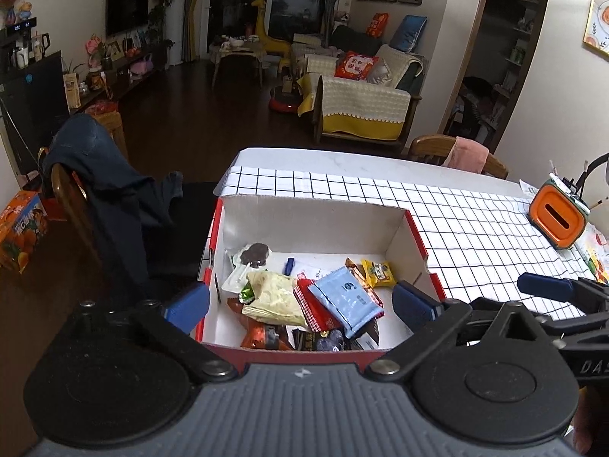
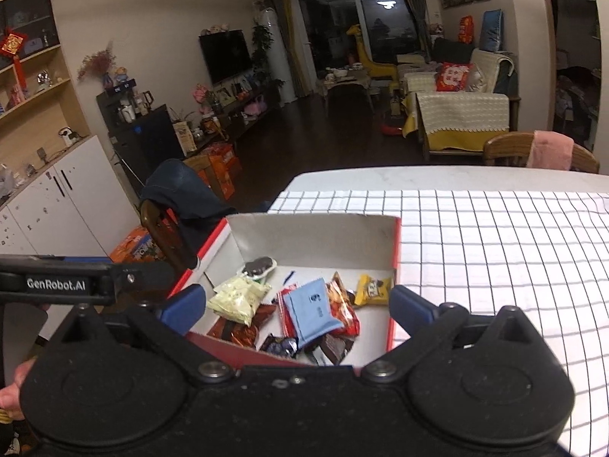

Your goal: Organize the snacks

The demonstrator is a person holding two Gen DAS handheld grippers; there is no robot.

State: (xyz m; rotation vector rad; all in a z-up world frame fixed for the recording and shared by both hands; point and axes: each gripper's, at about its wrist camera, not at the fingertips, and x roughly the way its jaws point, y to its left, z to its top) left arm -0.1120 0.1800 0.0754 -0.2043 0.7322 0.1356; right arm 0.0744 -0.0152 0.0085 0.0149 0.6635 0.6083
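Observation:
A red cardboard box point(image 1: 416, 240) with a white inside sits at the table's left edge and holds several snack packets. Among them are a light blue packet point(image 1: 348, 299), a pale green-white bag point(image 1: 276, 297), a yellow packet point(image 1: 378, 272) and a chocolate lollipop point(image 1: 255, 255). My left gripper point(image 1: 300, 306) hovers above the box's near side, open, with nothing between its blue pads. In the right wrist view the same box point(image 2: 396, 251) and blue packet point(image 2: 312, 310) lie ahead. My right gripper point(image 2: 297, 306) is open and empty above the near rim.
The table wears a white cloth with a black grid point(image 2: 495, 251). An orange and green container point(image 1: 557, 221) stands at the table's right. A wooden chair draped with dark clothing point(image 1: 110, 198) is left of the box. Another chair with a pink cloth point(image 2: 548, 154) stands at the far side.

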